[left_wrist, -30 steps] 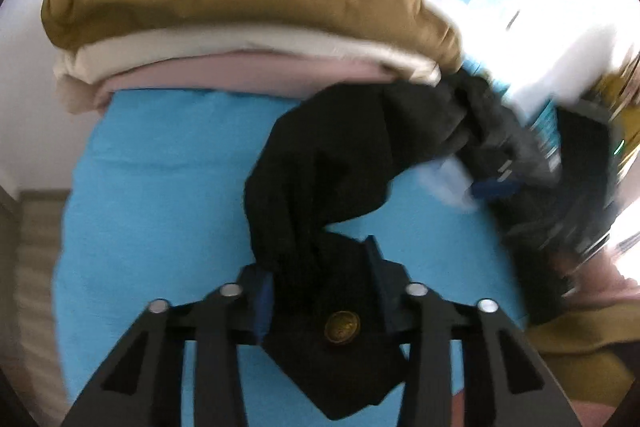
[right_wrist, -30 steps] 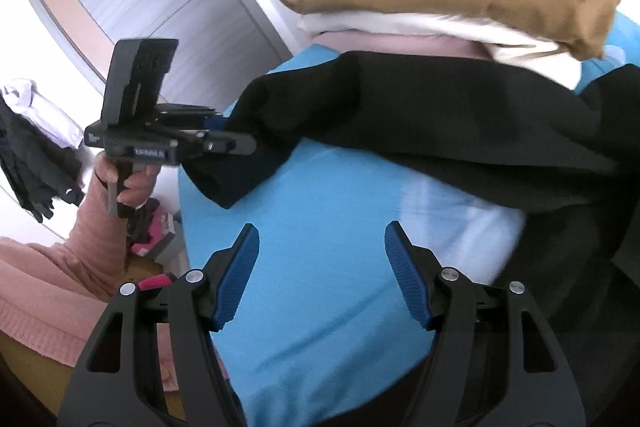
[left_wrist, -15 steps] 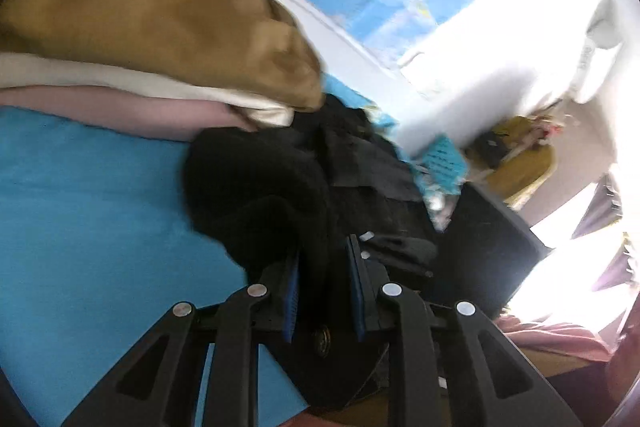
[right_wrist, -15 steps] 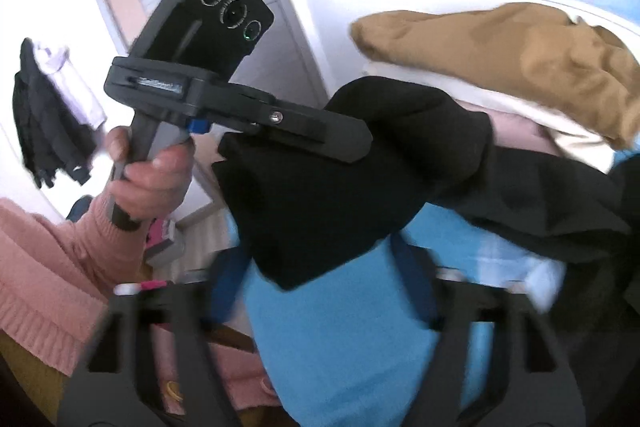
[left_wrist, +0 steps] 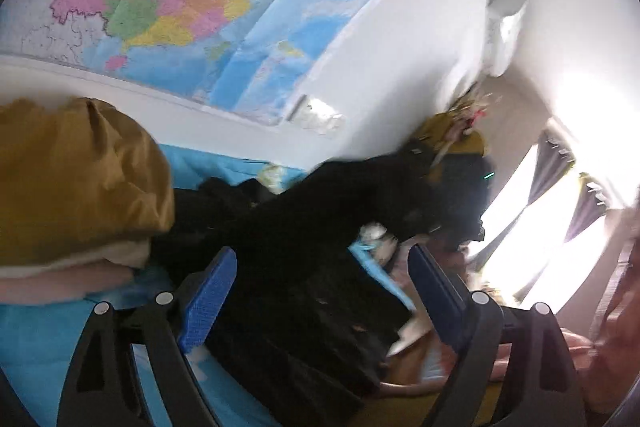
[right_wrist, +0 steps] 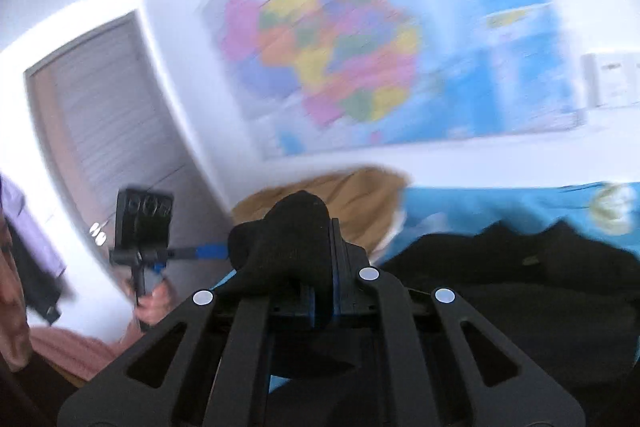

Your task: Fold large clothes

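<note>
A large black garment [left_wrist: 312,227] lies crumpled on the blue bed sheet [left_wrist: 40,347], one end drawn up to the upper right. My left gripper [left_wrist: 320,255] has its jaws opening wide. The black cloth shows between the blue pads [left_wrist: 208,291], and they do not press on it. My right gripper [right_wrist: 320,267] is shut on a bunched corner of the black garment [right_wrist: 296,227], which bulges over its fingers. In the right wrist view a hand holds the left gripper [right_wrist: 208,251] off to the left, clear of the cloth. The rest of the garment [right_wrist: 500,267] trails right.
A stack of folded clothes, brown [left_wrist: 80,179] over cream and pink, sits at the bed's far left. A coloured map [left_wrist: 200,7] hangs on the wall behind. A bright curtained window [left_wrist: 540,227] is on the right, a grey door [right_wrist: 100,127] on the left. A pink sleeve [right_wrist: 68,343] shows low left.
The left gripper let go of the black corner and opened wide. The right gripper closed on that corner. Both rose and tilted up toward the wall.
</note>
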The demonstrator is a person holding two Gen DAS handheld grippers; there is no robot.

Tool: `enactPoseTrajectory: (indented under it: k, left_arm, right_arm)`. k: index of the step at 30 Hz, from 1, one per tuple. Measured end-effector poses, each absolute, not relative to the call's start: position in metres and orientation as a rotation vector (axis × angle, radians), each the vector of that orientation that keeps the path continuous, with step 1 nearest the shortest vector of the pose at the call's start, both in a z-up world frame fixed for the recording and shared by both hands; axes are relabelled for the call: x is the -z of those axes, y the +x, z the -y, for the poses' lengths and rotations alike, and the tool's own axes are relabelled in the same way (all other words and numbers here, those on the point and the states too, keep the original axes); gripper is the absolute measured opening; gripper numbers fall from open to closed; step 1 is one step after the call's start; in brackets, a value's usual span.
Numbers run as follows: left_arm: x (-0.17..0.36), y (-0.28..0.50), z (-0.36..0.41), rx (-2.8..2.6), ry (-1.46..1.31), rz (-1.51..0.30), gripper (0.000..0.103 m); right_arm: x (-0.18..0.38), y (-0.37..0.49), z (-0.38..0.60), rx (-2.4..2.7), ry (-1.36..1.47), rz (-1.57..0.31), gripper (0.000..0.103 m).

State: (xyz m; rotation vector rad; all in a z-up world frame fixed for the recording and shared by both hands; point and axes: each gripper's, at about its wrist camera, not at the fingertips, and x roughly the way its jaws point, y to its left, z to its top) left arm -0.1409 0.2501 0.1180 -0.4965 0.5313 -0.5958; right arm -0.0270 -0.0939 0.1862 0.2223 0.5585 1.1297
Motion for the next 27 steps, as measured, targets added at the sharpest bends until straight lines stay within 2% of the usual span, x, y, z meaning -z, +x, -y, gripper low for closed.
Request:
enactPoseTrajectory:
  k: [5,9,13,14,15,16,17,18,19,21,26,27]
  left_arm:
    - [-0.078,-0.103,-0.236,0.454,-0.413,-0.662,0.085]
    - [-0.031,-0.062,-0.205,0.416,-0.338,-0.791,0.084]
    - [0.002,-0.033,-0.182,0.324,-0.226,-0.878,0.081]
    - [0.009,-0.026,-0.180,0.324,-0.225,-0.895,0.079]
    - [0.015,-0.019,-0.178,0.321,-0.217,-0.907,0.073]
    - [0.018,-0.017,-0.175,0.319,-0.205,-0.912,0.060]
    - [0.022,-0.015,-0.173,0.320,-0.189,-0.920,0.052]
    - [0.024,-0.014,-0.171,0.320,-0.173,-0.933,0.035]
    - [0.027,-0.016,-0.170,0.316,-0.155,-0.953,0.024]
    - [0.030,-0.021,-0.170,0.330,-0.145,-0.964,0.020]
    - [0.023,-0.033,-0.178,0.338,-0.154,-0.952,0.021]
    - [0.021,-0.035,-0.177,0.335,-0.151,-0.947,0.026]
  right_arm:
    - [-0.177,0.023,0.151,-0.981,0.291,-0.622,0.005]
    - [-0.127,0.067,0.185,-0.847,0.324,-0.769,0.007]
    - [-0.062,0.100,0.210,-0.718,0.357,-0.952,0.027]
    - [-0.045,0.107,0.215,-0.662,0.345,-1.008,0.043]
    - [-0.031,0.112,0.219,-0.634,0.354,-1.054,0.063]
    - [-0.022,0.112,0.225,-0.616,0.372,-1.079,0.071]
    - [-0.015,0.112,0.232,-0.594,0.386,-1.103,0.078]
    - [-0.011,0.111,0.238,-0.586,0.388,-1.115,0.078]
    - [-0.011,0.110,0.245,-0.571,0.388,-1.105,0.079]
    - [-0.018,0.105,0.264,-0.554,0.422,-1.063,0.088]
    - [-0.044,0.082,0.269,-0.626,0.374,-0.957,0.088]
    - [-0.044,0.078,0.261,-0.650,0.329,-0.949,0.088]
